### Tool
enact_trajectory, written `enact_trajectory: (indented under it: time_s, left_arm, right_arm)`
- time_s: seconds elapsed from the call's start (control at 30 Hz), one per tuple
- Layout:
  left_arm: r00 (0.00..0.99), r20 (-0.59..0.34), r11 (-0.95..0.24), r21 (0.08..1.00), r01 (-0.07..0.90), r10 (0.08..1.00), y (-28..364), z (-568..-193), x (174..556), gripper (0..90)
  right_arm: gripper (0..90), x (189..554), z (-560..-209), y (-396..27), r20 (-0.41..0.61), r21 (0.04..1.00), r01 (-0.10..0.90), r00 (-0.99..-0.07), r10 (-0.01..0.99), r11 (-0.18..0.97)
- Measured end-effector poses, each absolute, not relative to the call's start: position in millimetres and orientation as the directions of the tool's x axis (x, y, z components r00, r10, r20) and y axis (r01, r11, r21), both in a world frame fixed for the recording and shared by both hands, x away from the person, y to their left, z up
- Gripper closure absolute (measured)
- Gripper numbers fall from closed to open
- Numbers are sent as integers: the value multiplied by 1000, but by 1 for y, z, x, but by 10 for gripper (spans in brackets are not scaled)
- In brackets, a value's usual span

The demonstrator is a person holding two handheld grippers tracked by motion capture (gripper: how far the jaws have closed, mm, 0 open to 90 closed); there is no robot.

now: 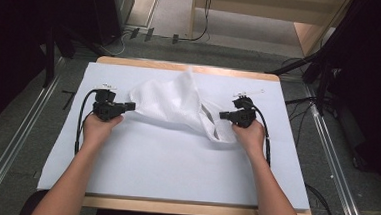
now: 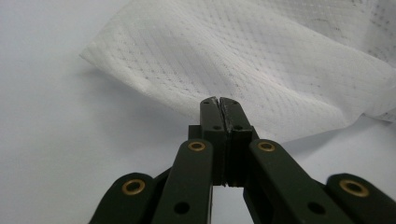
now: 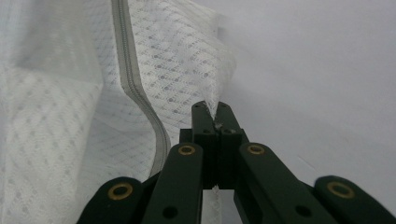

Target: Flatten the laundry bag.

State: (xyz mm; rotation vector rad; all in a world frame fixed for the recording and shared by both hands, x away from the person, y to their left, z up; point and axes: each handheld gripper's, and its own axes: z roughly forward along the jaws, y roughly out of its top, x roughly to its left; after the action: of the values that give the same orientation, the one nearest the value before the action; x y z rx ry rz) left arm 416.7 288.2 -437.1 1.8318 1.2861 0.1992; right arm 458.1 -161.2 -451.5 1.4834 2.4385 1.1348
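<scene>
A white mesh bag lies crumpled across the far middle of the white-covered table, partly lifted into a peak. My left gripper is at the bag's left edge, and its jaws are shut on the fabric at their tips. My right gripper is at the bag's right edge. Its jaws are shut on a fold of mesh, with the cloth running between the tips. A grey zipper runs down the bag just left of those jaws.
The table's wooden rim shows at the far side. Metal floor rails run along both sides, and cables lie on the floor at the right. A wooden frame stands beyond the table.
</scene>
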Motion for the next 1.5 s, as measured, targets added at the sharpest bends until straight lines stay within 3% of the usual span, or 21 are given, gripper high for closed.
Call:
enact_trajectory:
  time_s: [0.17,0.3,0.57,0.77,1.03,1.27,1.37,1.5]
  left_arm:
    - [472,-347,-118,692,712,811,280,-443,419,890]
    - [495,-358,-108,716,690,792,283,-434,414,781]
    - [501,-376,-96,718,689,779,289,-425,405,625]
    - [515,-329,-146,716,682,792,285,-420,397,584]
    - [510,-335,-151,702,696,792,287,-418,390,574]
    - [500,-335,-144,701,699,799,292,-418,385,572]
    - [494,-339,-131,706,696,801,296,-416,383,577]
    - [485,-346,-116,707,698,803,300,-414,382,584]
  right_arm:
    - [868,448,-454,-168,294,601,751,-526,798,274]
    - [747,444,-446,-169,259,620,734,-525,811,278]
    - [657,445,-417,-164,257,687,681,-553,793,252]
    - [617,460,-411,-138,250,683,672,-583,773,286]
    - [571,480,-414,-112,281,677,677,-600,749,288]
    - [618,493,-420,-94,284,660,690,-596,751,298]
    - [861,492,-421,-85,291,667,679,-616,732,307]
    - [881,483,-410,-80,287,716,628,-664,690,306]
